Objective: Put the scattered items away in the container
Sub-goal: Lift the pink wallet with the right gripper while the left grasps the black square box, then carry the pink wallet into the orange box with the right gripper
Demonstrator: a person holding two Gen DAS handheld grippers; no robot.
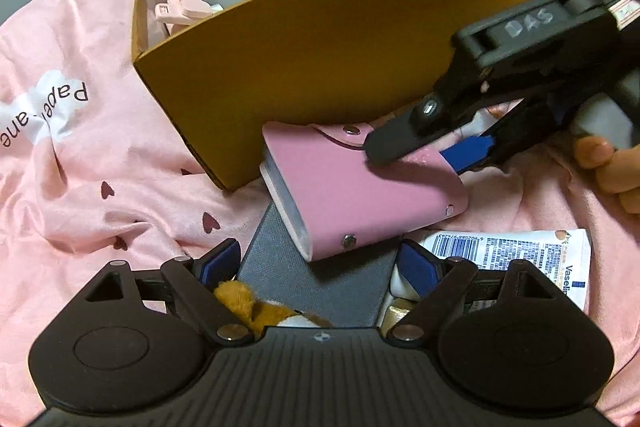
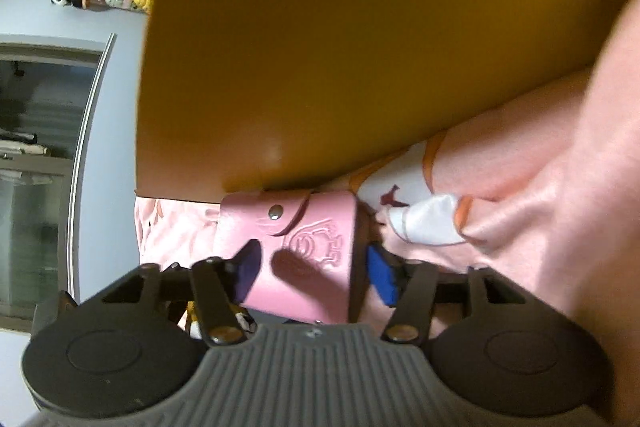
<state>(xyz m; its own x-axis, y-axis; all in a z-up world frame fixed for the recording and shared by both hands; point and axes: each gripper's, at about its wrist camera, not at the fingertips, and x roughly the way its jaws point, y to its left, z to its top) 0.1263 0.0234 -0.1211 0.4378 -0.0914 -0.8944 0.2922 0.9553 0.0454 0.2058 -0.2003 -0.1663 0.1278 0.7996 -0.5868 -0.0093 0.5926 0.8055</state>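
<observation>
Where visible, pink clip (image 1: pixel 181 9) inside box (image 1: pixel 320 75)

pink snap-button card wallet (image 1: pixel 360 187): tilted, closed, one end against the box's outer wall, lying over a grey pouch (image 1: pixel 316 283) | mustard cardboard box (image 1: pixel 304 67): open-topped, white inside, pale pink clip (image 1: pixel 180 9) in its corner | lotion tube (image 1: pixel 520 259): flat on pink bedding, barcode up | plush toy (image 1: pixel 256 307): brown, partly hidden
</observation>
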